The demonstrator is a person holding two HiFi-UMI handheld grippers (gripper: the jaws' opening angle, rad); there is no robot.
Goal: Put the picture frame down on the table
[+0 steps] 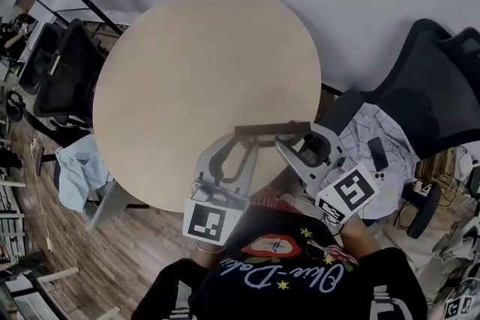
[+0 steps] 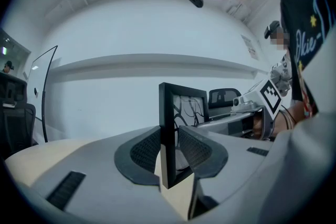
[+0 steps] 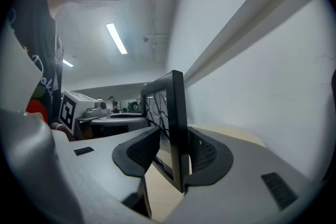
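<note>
Support from both ends is holding the black rectangular picture frame [image 1: 271,127] upright. The left gripper [image 1: 238,150] is clamping one short side between its dark ribbed pads, and the right gripper [image 1: 298,140] is clamping the opposite side in the same way, so the frame is spanning the gap between the two. Each gripper's own view is showing the frame's edge standing vertically between jaws pressed onto it, with the lower corner hanging just below the pads and the top rising well above them.

Gripping the ends rather than the glass face is leaving the bottom edge free to meet the surface first, and sharing the load is likely stopping the frame from twisting. Both grippers are pointing level, angled towards each other, over the near rim of the round pale wooden table [image 1: 195,64], which is lying just beneath the jaws. Whether the bottom edge is touching the wood I cannot tell.

The step in hand looks like the set-down itself. The jaws should be letting go only once the frame is resting steadily, since an upright frame released early could tip over.
</note>
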